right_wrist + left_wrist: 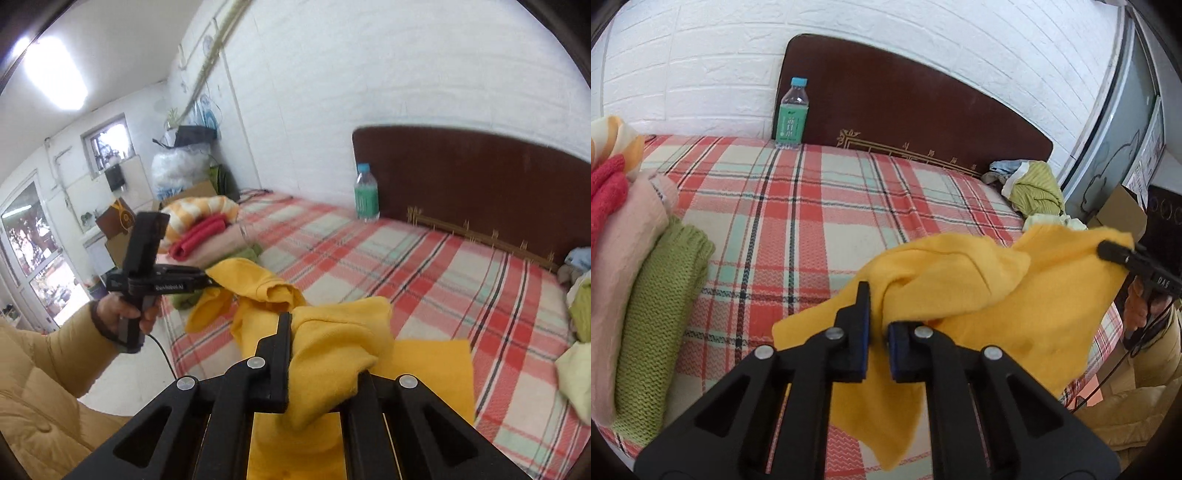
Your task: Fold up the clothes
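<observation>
in the lower middle of the left wrist view, the left tongs (875, 325) are pinching a fold of the soft yellow knitted garment (960, 295), their pads standing narrow with cloth between them. in the lower middle of the right wrist view, the right tongs (325, 365) are clamping another bunch of the same yellow garment (332, 343), squeezed tight, with the right finger buried under the fabric. the garment is hanging between the two grips, partly raised off the red, cream and mint plaid bed cover (812, 206), with a flap trailing toward the lower edge of the frame.

judging from this, the step in hand is the lifting and spreading of the garment before a fold. the next move is probably calling for drawing the two grips apart to pull the cloth flat, then laying it on the open plaid area.

further off, at the left of the left wrist view, a stack of folded knitwear in green, pink and red (635, 258) is lying at the bed's edge. a heap of unfolded clothes in pale green and blue (1030, 184) is waiting at the right. at the back, a clear plastic bottle with a green label (792, 114) is standing against the dark brown wooden headboard (905, 103).

the garment's shape, sleeves and hem are bunched and hard to make out. the right wrist view is blurring, and the person's padded tan sleeve (48, 369) is cut off at the lower left.
</observation>
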{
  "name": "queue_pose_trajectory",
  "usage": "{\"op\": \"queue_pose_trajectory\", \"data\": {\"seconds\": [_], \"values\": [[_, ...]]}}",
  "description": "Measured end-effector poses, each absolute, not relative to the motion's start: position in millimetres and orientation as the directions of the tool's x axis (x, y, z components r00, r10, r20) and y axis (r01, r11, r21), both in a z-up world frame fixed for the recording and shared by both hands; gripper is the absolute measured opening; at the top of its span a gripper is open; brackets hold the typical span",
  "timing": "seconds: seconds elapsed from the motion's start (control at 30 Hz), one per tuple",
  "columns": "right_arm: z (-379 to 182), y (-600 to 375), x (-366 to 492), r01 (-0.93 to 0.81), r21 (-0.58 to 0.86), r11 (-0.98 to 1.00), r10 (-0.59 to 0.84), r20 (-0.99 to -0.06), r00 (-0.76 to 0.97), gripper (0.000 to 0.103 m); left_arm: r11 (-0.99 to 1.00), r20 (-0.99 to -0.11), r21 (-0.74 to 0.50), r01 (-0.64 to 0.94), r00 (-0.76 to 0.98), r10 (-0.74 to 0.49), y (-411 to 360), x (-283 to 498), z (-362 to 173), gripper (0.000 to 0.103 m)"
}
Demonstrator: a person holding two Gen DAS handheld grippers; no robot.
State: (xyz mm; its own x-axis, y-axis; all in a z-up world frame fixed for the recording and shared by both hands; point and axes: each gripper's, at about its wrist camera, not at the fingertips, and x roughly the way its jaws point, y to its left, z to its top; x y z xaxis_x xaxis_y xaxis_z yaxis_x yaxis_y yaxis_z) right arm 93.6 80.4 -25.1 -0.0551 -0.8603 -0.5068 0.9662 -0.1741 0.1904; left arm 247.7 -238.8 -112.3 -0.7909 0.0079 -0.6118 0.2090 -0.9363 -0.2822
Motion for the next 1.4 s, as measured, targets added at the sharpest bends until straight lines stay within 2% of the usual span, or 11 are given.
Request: {"op": "queue_pose_trajectory", "data": {"seconds": [0.17, 0.27, 0.43, 0.8, 0.9, 1.0, 1.1, 1.17, 1.23, 1.27, 1.4], "values": [[22.8, 110.6, 106.1, 0.966, 0.090, -0.240, -0.886, -0.427, -0.181, 0.003, -0.945, -0.594, -0.281, 0.170, -0.804, 0.032, -222.5, 239.0, -107.6, 0.010], [42.1, 125.3, 113.0, 0.955, 0.021, -0.295, -0.880, -0.395, -0.263, 0.003, -0.931, -0.546, -0.316, 0.182, -0.837, 0.022, -223.3, 239.5, -95.7, 0.009], [80.8, 150.9, 124.5, 0.927, -0.071, -0.367, -0.877, -0.306, -0.371, 0.003, -0.912, -0.378, -0.381, 0.155, -0.926, 0.001, -227.9, 259.5, -39.1, 0.008], [185.0, 216.0, 172.1, 0.862, -0.205, -0.464, -0.876, -0.039, -0.480, 0.003, -0.962, -0.028, -0.269, 0.055, -0.998, -0.049, -190.8, 329.7, 123.1, 0.006], [213.4, 231.1, 195.4, 0.848, -0.251, -0.467, -0.880, 0.033, -0.474, 0.003, -0.967, 0.053, -0.256, 0.001, -0.998, -0.015, -181.1, 353.4, 160.5, 0.006], [232.7, 235.3, 207.7, 0.846, -0.275, -0.456, -0.886, 0.047, -0.462, 0.003, -0.978, 0.070, -0.210, -0.022, -0.997, 0.008, -168.4, 360.6, 175.3, 0.006], [230.7, 231.5, 204.3, 0.856, -0.266, -0.442, -0.890, 0.014, -0.456, 0.003, -0.966, -0.009, -0.234, -0.107, -0.994, 0.112, -159.3, 342.2, 154.2, 0.007], [218.1, 224.9, 197.2, 0.868, -0.250, -0.429, -0.894, -0.019, -0.448, 0.003, -0.955, -0.111, -0.229, -0.190, -0.969, 0.219, -146.3, 316.5, 120.1, 0.024], [205.1, 218.1, 189.8, 0.879, -0.232, -0.416, -0.897, -0.051, -0.439, 0.003, -0.928, -0.203, -0.261, -0.265, -0.925, 0.321, -129.7, 292.4, 75.8, 0.087], [198.3, 214.9, 184.7, 0.884, -0.222, -0.410, -0.898, -0.072, -0.435, 0.003, -0.912, -0.236, -0.283, -0.298, -0.900, 0.367, -119.3, 283.0, 52.6, 0.091], [173.9, 205.8, 164.0, 0.905, -0.172, -0.388, -0.900, -0.142, -0.413, 0.003, -0.854, -0.353, -0.370, -0.366, -0.795, 0.494, -81.1, 240.0, -25.2, 0.091]]}}
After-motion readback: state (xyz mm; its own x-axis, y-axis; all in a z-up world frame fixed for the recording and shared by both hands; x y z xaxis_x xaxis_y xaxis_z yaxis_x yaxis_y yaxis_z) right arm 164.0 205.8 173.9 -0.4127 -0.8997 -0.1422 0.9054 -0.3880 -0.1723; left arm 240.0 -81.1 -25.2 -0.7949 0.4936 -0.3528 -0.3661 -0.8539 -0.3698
